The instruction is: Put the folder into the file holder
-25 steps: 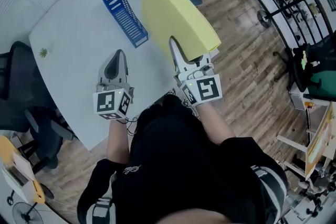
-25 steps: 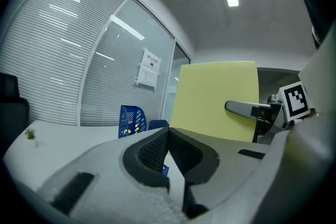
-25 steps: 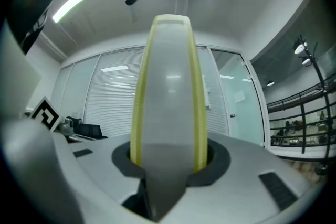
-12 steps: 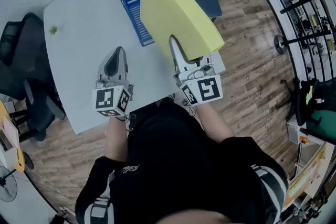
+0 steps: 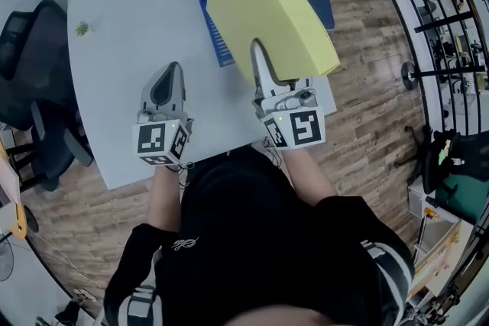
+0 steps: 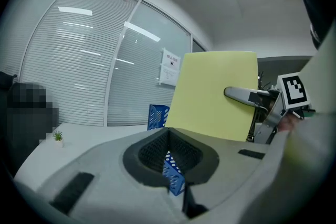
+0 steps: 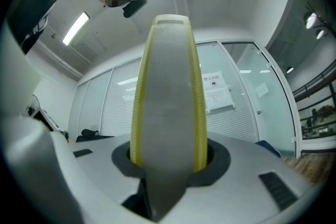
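Two claws are working on the person's side of the blue file holder [image 5: 207,2], which is lying on the white tabletop [image 5: 122,50] with its slotted side facing up. The right claw [image 5: 257,57] is clenching the lower edge of the yellow folder [image 5: 267,0]. It is holding the folder off the tabletop, tilted, so that the folder is rising just to the right of the file holder and covering part of that holder's right edge in the head view. The folder is not sitting inside the file holder. In the right gripper view the folder [image 7: 168,86] is standing edge-on between the jaws of the right claw [image 7: 168,165], its yellow covers pressing against both dark pads.

The left claw [image 5: 173,72] is hovering over the tabletop, nearer the person than the file holder and a little left of it. Its jaws are drawn together and gripping nothing. In the left gripper view the left claw [image 6: 168,132] is pointing toward the file holder [image 6: 156,116], with blue showing through the thin slit between its pads. The folder [image 6: 215,92] is hanging to the right of the file holder, with one jaw of the right claw lying across its face.

Well left of the file holder, a small green plant [image 5: 82,28] is sitting near the tabletop's far left edge. A black office chair [image 5: 30,65] is standing beyond that edge.
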{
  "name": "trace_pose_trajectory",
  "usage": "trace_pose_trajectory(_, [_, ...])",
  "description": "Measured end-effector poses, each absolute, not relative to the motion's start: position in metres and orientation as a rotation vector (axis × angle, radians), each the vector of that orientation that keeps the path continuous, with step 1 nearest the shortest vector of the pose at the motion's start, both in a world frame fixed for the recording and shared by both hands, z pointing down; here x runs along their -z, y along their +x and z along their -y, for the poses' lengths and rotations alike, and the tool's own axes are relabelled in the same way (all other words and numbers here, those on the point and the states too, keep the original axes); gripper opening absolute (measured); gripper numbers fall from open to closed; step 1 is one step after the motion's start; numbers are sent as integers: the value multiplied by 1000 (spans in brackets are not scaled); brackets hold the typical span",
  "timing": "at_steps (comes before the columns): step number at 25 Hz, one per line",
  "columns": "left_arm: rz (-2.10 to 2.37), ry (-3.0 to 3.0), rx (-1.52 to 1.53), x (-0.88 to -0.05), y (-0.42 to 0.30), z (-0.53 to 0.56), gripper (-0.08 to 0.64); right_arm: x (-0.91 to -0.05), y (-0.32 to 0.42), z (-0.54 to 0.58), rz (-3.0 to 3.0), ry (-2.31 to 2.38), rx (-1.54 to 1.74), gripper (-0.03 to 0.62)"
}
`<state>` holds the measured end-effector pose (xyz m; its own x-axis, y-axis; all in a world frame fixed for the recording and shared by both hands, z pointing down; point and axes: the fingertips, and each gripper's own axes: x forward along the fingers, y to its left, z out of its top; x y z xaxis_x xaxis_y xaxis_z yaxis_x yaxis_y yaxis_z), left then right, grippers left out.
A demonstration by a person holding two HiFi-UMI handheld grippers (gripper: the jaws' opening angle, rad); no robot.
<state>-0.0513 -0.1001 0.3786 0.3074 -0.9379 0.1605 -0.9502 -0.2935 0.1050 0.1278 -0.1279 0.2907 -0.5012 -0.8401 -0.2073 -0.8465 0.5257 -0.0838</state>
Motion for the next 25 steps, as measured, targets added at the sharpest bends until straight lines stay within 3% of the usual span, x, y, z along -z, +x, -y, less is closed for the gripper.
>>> trace_pose_trajectory(25, [1508,2419,-159,-461,-91,168,-3,-330,84,199,-2400,-1646,-9,153])
